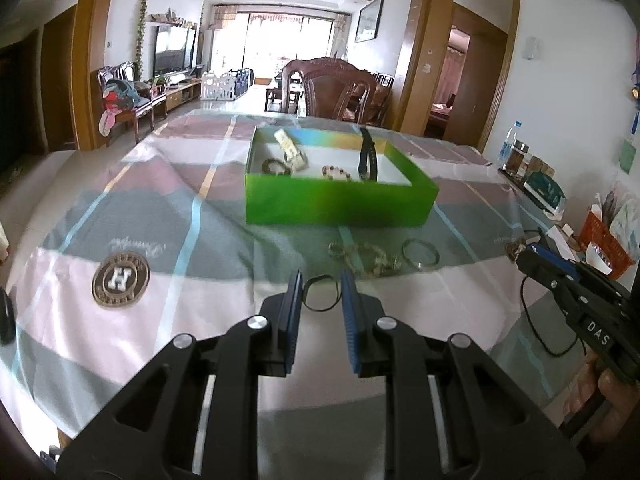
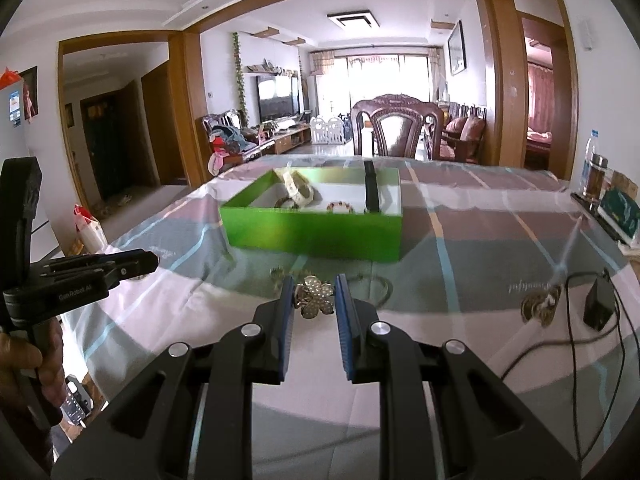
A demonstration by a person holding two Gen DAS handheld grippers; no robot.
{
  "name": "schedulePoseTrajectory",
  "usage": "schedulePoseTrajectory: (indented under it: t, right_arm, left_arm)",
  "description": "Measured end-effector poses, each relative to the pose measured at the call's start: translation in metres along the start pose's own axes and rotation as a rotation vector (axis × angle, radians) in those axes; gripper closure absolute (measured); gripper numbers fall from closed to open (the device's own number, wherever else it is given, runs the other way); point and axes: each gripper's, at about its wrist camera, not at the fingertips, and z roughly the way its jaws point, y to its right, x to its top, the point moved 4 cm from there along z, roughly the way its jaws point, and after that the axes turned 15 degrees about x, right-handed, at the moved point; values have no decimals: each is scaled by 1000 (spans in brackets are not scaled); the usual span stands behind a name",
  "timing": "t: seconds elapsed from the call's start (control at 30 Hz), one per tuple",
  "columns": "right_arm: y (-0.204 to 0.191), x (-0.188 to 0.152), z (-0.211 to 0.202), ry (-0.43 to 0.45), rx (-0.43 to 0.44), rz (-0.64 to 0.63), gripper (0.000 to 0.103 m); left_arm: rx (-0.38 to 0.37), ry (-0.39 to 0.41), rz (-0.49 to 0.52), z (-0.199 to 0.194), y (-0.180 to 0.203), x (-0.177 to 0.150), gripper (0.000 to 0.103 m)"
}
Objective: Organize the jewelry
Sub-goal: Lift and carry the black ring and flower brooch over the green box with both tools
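Left claw (image 1: pixel 320 284) low over the desk (image 1: pixel 208 280), fingers apart, nothing gripped, thin black loop (image 1: pixel 320 294) lying on the checked cloth right between the tips. Right claw (image 2: pixel 313 294) also spread, flower-shaped rhinestone brooch (image 2: pixel 314 295) sitting between the blue pads, left pad about touching it, right pad with a sliver of gap, so not really clamped. Green box (image 1: pixel 340 200) further back in the middle of the desk, open top, already holding a cream watch (image 1: pixel 292 150), a dark beaded bracelet (image 1: pixel 276 167), a lighter beaded bracelet (image 1: pixel 336 172) and a black strap (image 1: pixel 367 156) leaning on the far wall. Just near of the box, still loose on the cloth: messy gold chain pile (image 1: pixel 364 258) and a silver bangle (image 1: pixel 421 254) right beside it. Over on the right, some coins (image 2: pixel 540 306) next to a small black adapter (image 2: pixel 599 306) with its cable. Wooden chair (image 1: pixel 332 88) at the far edge.
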Motion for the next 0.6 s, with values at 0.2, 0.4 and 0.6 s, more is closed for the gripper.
schedulePoseTrajectory:
  t: [0.2,0.4,0.6]
  right_arm:
    - [11,46,7,52,6,-37,83]
    - [41,99,42,61,14,-30,83]
    - [76,128,103,-1,15,14,83]
  left_arm:
    - [-10,68,23,-2,2,51,83]
    - [-50,75,34,22,14,111,83]
    - [-91,16,55,82,40,159,83]
